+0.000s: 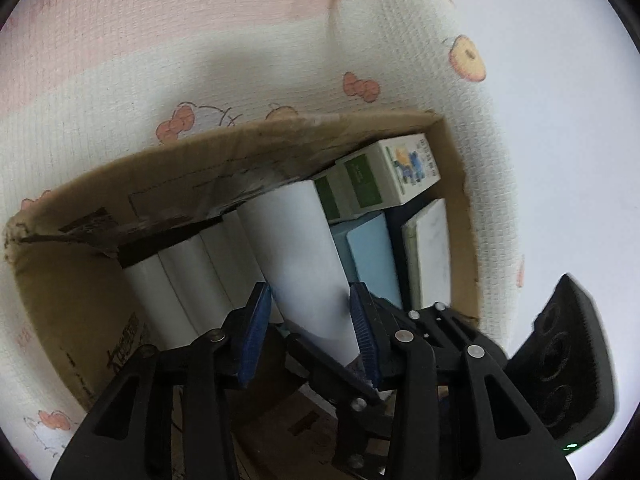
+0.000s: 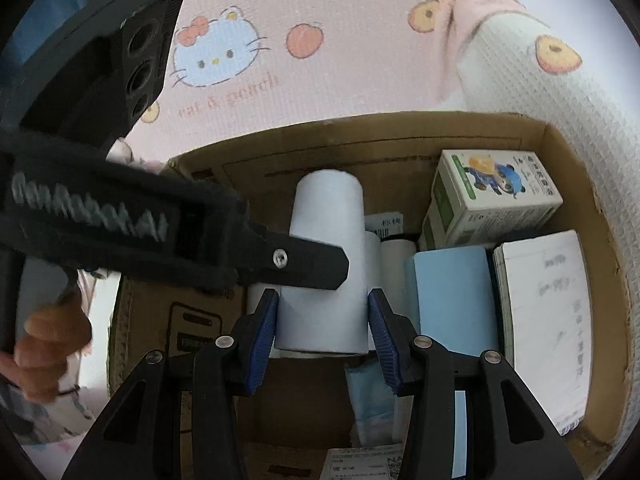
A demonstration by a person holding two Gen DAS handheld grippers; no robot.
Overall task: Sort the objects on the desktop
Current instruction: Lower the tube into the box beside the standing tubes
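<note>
**Left wrist view.** Cardboard box [image 1: 120, 208], open-topped, on a cartoon-print cloth [image 1: 120, 60].
- White paper roll [image 1: 296, 248]: a cylinder at centre, leaning up toward 11 o'clock over the box. The left gripper [image 1: 310, 332] has its blue pads pressed against the roll's lower end on both sides, so it is clamped on the roll.
- Further white rolls [image 1: 188, 280] lie side by side at 9 o'clock of the held one.
- Light blue roll [image 1: 372, 256] just beside it at 3 o'clock; white flat pack [image 1: 428, 252] beyond that.
- Green-and-white carton [image 1: 384, 176] at 1 o'clock, against the far wall.
- The other tool's black body shows at 4 o'clock.

**Right wrist view.** Same box.
- White paper roll [image 2: 326, 264] at centre, crossed by the black arm of the left tool from 9 o'clock.
- Right gripper [image 2: 324, 340]: pads parted on either side of the roll's near end. Whether they touch the paper cannot be told.
- A hand [image 2: 48, 344] holds a handle at 8 o'clock.

**Handling, as judged.** The roll looks light, and firm along its length because it is wound tight. The paper skin is smooth and probably dents or unwinds under hard pinching. Best hold: across the round body, near one end or mid-length, with moderate squeeze. Lower it level into the gap beside the other white rolls.
</note>
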